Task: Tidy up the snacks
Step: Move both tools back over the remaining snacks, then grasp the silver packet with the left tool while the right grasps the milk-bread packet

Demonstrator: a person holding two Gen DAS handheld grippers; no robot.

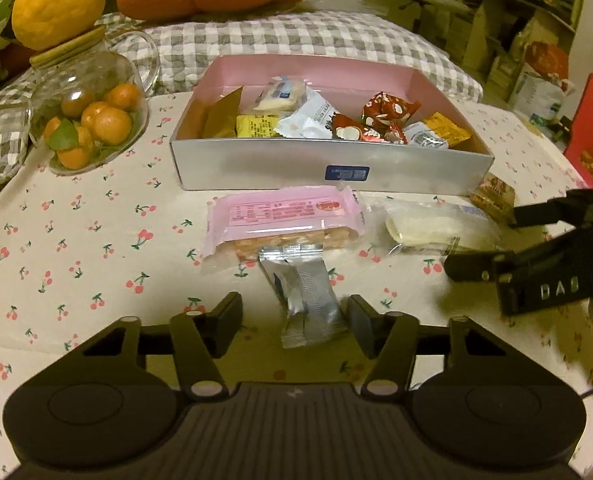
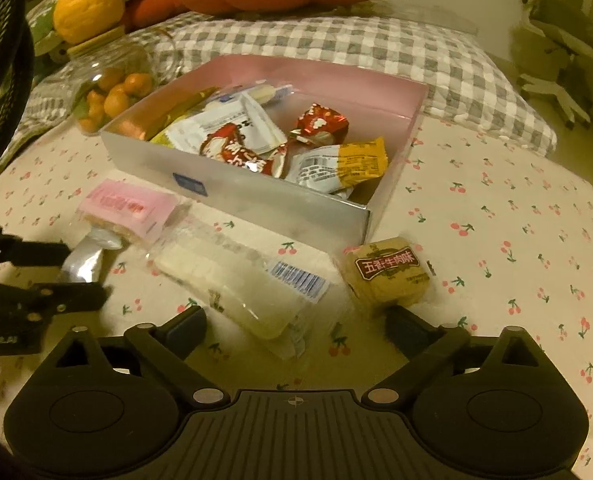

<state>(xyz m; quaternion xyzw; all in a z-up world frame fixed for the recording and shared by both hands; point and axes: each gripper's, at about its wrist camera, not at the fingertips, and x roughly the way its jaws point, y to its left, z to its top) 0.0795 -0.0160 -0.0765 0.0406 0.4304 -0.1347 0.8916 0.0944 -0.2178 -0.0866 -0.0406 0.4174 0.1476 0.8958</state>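
- Step in hand, as I judge it: gathering the loose snacks that lie on the cloth [image 1: 76, 248] in front of the box [image 1: 328, 168], which already holds several packets.
- Left gripper [image 1: 295, 326] sits low over the cloth, level, jaws wide, straddling the silver packet [image 1: 308, 300]; no pad touches it. The packet's far end tucks under the pink bar [image 1: 284, 220].
- Next it likely needs to close on the packet, lift, and carry it over the near wall.
- Right gripper [image 2: 296, 324] is also low and wide, holding nothing; the white packet [image 2: 248, 284] lies between its fingers, the brown packet [image 2: 388, 272] just by the right one.
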